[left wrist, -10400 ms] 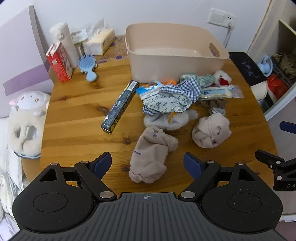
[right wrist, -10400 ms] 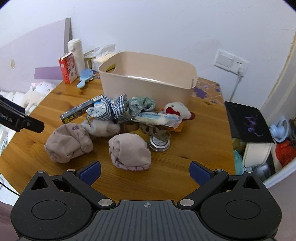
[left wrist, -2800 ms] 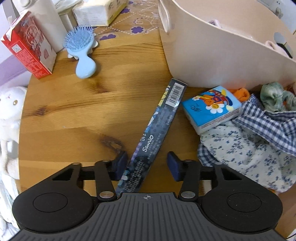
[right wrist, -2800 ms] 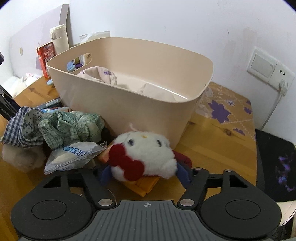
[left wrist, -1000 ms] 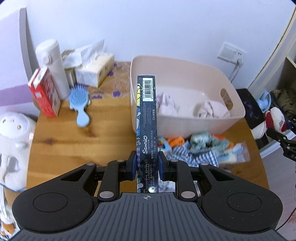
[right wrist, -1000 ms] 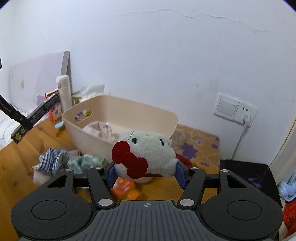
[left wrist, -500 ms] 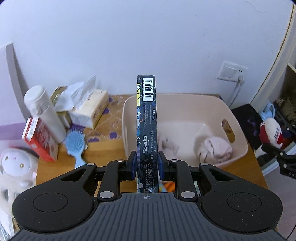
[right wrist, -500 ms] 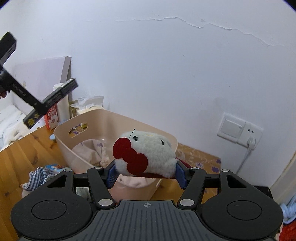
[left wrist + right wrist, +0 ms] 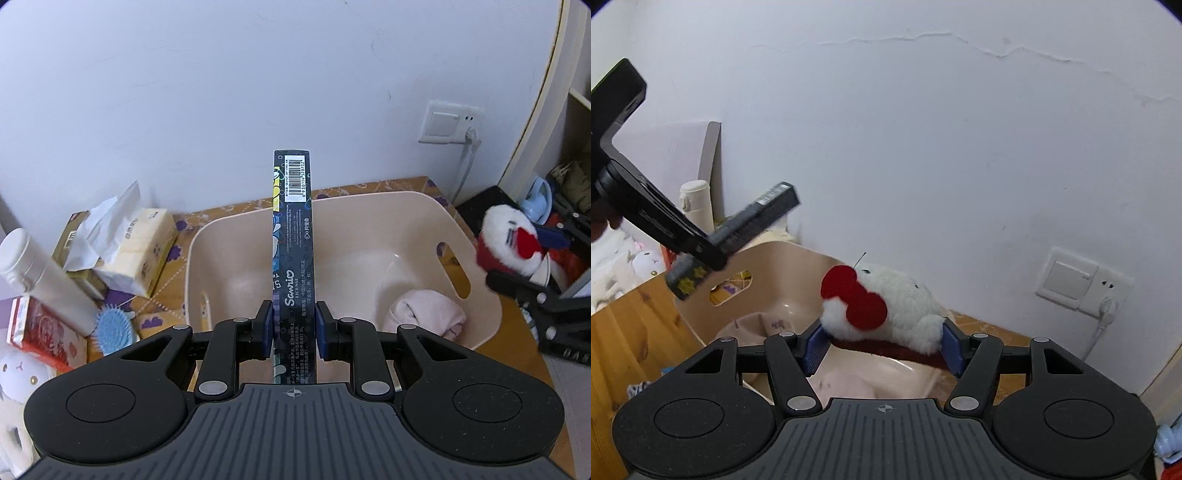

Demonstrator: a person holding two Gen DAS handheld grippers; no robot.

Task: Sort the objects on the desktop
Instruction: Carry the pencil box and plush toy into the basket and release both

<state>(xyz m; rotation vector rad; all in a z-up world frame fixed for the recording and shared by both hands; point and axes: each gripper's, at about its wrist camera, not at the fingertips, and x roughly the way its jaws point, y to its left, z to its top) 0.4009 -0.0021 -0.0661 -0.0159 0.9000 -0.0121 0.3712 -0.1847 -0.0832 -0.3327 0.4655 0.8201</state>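
In our left tool (image 9: 294, 330) we pinch a long dark box (image 9: 293, 258): both blue pads press flat on its narrow sides near its lower end, and the box runs straight toward twelve o'clock, its barcode end up against the white wall. Under it sits the beige bin (image 9: 491, 317), which fills the middle of the left wrist view. Inside the bin, at about four o'clock from the box, lies a pale pink bundle of cloth (image 9: 424, 314).

At nine o'clock from the bin we see a pack of tissues (image 9: 136, 243), a white bottle (image 9: 40, 277), a red carton (image 9: 37, 332) and a light blue hairbrush (image 9: 114, 326), all on the wooden surface (image 9: 532, 369).

Our right tool (image 9: 882, 345) is held moderately wide and clamps a white plush toy (image 9: 905, 306) with a red bow (image 9: 855, 295); the pads press into its fur on both sides. The toy hangs over the near part of the bin (image 9: 698, 325), clear of its rim. In the left wrist view the toy (image 9: 509, 236) shows at three o'clock, just outside the bin's right wall.

In the right wrist view the left tool (image 9: 713, 254) appears at ten o'clock, the box (image 9: 753, 221) slanting up from it above the bin's far left corner.
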